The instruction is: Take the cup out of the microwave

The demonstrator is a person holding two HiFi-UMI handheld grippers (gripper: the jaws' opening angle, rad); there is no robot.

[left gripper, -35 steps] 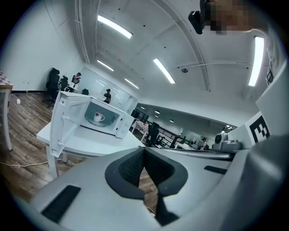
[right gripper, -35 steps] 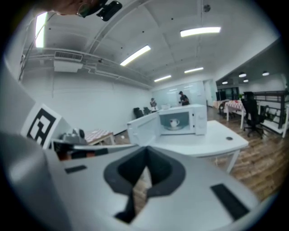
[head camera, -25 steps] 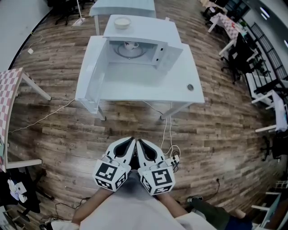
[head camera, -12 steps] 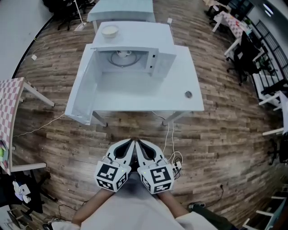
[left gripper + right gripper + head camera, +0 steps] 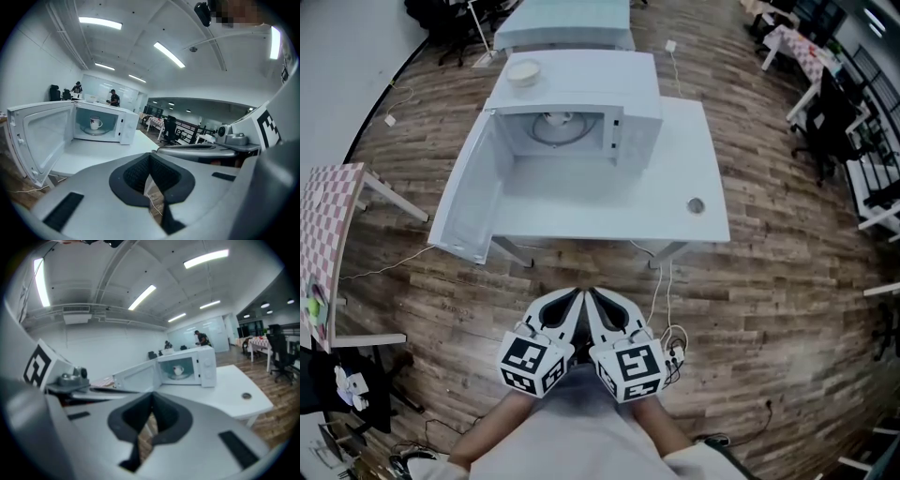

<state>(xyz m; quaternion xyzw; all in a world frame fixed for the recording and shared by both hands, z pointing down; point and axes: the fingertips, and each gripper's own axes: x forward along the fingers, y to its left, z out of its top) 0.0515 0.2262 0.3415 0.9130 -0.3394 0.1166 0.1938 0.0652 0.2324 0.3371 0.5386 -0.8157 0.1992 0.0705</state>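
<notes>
Left gripper (image 5: 577, 292), right gripper (image 5: 591, 292) closed; one cup (image 5: 95, 123), one microwave (image 5: 581, 84)

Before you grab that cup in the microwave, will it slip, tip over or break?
The cup looks like glazed white ceramic, so it is probably stiff, a bit slippery and breakable if dropped. It stands upright on the round turntable, so a push near its top might tip it. It looks small, so likely light enough to lift easily.
</notes>
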